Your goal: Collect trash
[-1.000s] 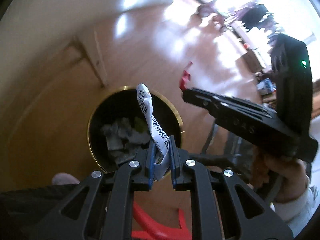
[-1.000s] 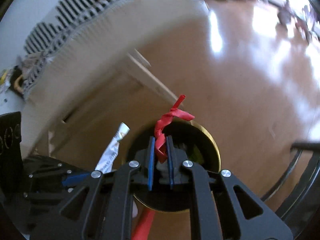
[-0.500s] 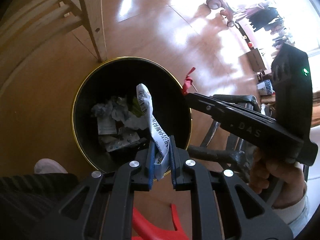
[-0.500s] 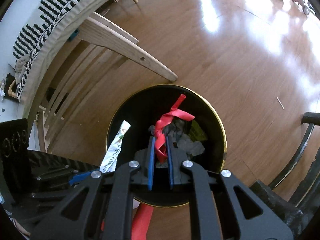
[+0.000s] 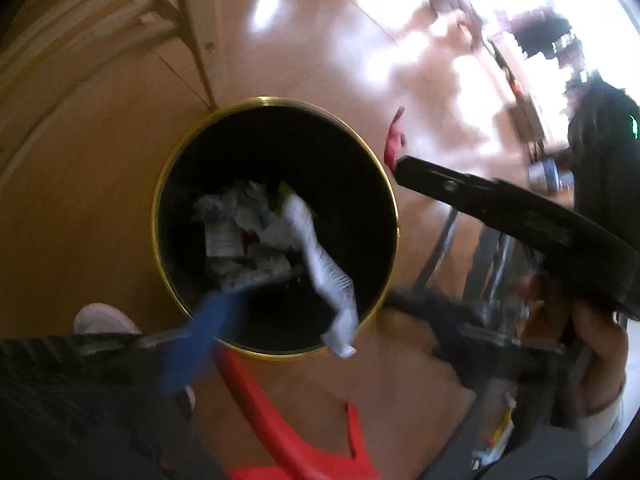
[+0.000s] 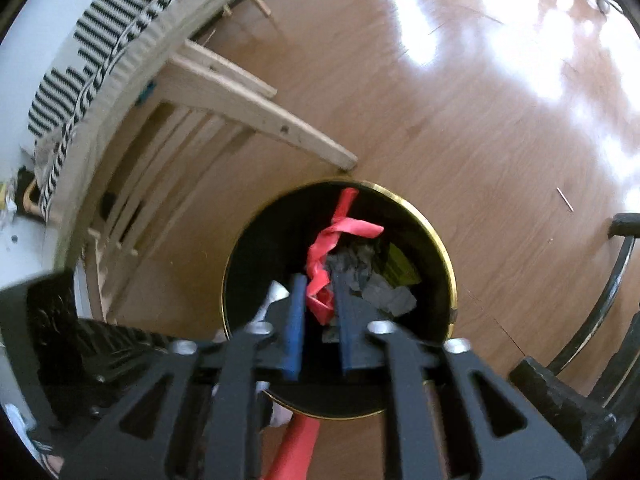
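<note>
Two views look down into a black gold-rimmed bin [image 5: 390,196]. From the left wrist, the blurred left gripper [image 5: 304,300] has its fingers spread wide; a white printed wrapper [image 5: 326,268] hangs free over the bin's near rim. From the right wrist, the right gripper [image 6: 318,304] shows a gap between its blue pads [image 6: 294,320], and a red twisted strip [image 6: 324,256] stands between them above the bin; whether they grip it cannot be told.

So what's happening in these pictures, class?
A person is dropping trash into a black bin on a wooden floor. The left gripper has opened, and its white wrapper hangs loose over the bin. The right gripper holds a red strip above the crumpled paper inside.
</note>
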Action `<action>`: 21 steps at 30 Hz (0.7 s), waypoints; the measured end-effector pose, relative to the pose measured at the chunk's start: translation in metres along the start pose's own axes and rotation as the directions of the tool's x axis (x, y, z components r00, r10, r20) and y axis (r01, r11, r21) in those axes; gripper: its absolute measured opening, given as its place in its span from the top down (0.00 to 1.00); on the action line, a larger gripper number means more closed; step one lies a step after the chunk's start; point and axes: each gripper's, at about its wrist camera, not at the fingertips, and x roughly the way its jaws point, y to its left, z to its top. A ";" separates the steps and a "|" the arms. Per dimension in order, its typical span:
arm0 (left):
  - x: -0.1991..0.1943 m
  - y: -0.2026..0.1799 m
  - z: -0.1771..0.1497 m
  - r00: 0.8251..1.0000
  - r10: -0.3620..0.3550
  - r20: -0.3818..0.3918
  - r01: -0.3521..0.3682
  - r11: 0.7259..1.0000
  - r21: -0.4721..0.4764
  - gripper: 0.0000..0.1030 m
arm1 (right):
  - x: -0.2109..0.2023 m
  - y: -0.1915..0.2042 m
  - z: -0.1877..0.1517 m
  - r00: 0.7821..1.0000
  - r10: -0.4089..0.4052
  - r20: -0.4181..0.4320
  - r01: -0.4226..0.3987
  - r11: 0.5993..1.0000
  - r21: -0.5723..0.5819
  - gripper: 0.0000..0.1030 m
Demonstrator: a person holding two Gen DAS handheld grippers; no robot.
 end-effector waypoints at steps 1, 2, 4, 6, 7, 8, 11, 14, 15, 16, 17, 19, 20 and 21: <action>-0.004 -0.002 0.000 1.000 -0.020 0.010 0.019 1.000 0.011 0.06 | -0.008 -0.002 0.003 0.999 -0.016 0.034 0.016 1.000 0.000 0.09; -0.007 -0.004 0.001 0.999 -0.030 0.017 0.029 0.999 0.019 0.06 | -0.012 -0.003 0.005 0.998 -0.027 0.049 0.027 1.000 -0.003 0.07; -0.016 -0.010 0.001 0.999 -0.007 0.036 0.006 0.999 0.036 0.06 | -0.024 -0.006 0.011 0.994 -0.054 0.095 0.055 0.999 -0.003 0.07; -0.036 -0.017 0.000 0.995 0.009 0.096 -0.015 0.997 0.071 0.06 | -0.032 -0.005 0.015 0.990 -0.070 0.125 0.071 0.997 -0.003 0.07; -0.049 -0.018 0.001 0.992 0.010 0.129 -0.020 0.996 0.082 0.06 | -0.036 0.000 0.018 0.985 -0.093 0.146 0.097 0.995 -0.016 0.07; -0.059 -0.018 0.002 0.989 0.018 0.149 -0.030 0.996 0.082 0.06 | -0.039 0.007 0.020 0.981 -0.110 0.162 0.117 0.993 -0.033 0.07; -0.115 -0.002 0.010 0.958 0.080 0.275 -0.093 0.995 0.031 0.06 | -0.045 0.047 0.031 0.970 -0.121 0.212 0.150 0.981 -0.125 0.07; -0.184 0.037 0.018 0.897 0.202 0.393 -0.170 0.979 -0.115 0.06 | -0.046 0.109 0.049 0.961 -0.070 0.267 0.134 0.963 -0.232 0.07; -0.206 0.053 0.019 0.871 0.248 0.423 -0.194 0.967 -0.168 0.06 | -0.044 0.137 0.057 0.959 -0.029 0.282 0.109 0.956 -0.273 0.07; -0.225 0.068 0.020 0.847 0.290 0.445 -0.213 0.953 -0.215 0.06 | -0.043 0.157 0.061 0.959 -0.001 0.284 0.090 0.950 -0.299 0.07; -0.248 0.089 0.020 0.814 0.350 0.462 -0.243 0.930 -0.277 0.06 | -0.039 0.178 0.067 0.959 0.030 0.280 0.066 0.943 -0.328 0.07; -0.279 0.119 0.020 0.765 0.437 0.474 -0.293 0.891 -0.348 0.06 | -0.029 0.232 0.076 0.960 0.082 0.269 0.034 0.916 -0.400 0.07; -0.295 0.137 0.020 0.728 0.488 0.481 -0.327 0.864 -0.382 0.06 | -0.023 0.253 0.078 0.959 0.105 0.262 0.019 0.903 -0.430 0.07; -0.308 0.151 0.019 0.692 0.542 0.478 -0.366 0.833 -0.415 0.06 | -0.019 0.271 0.079 0.959 0.121 0.256 0.009 0.891 -0.453 0.07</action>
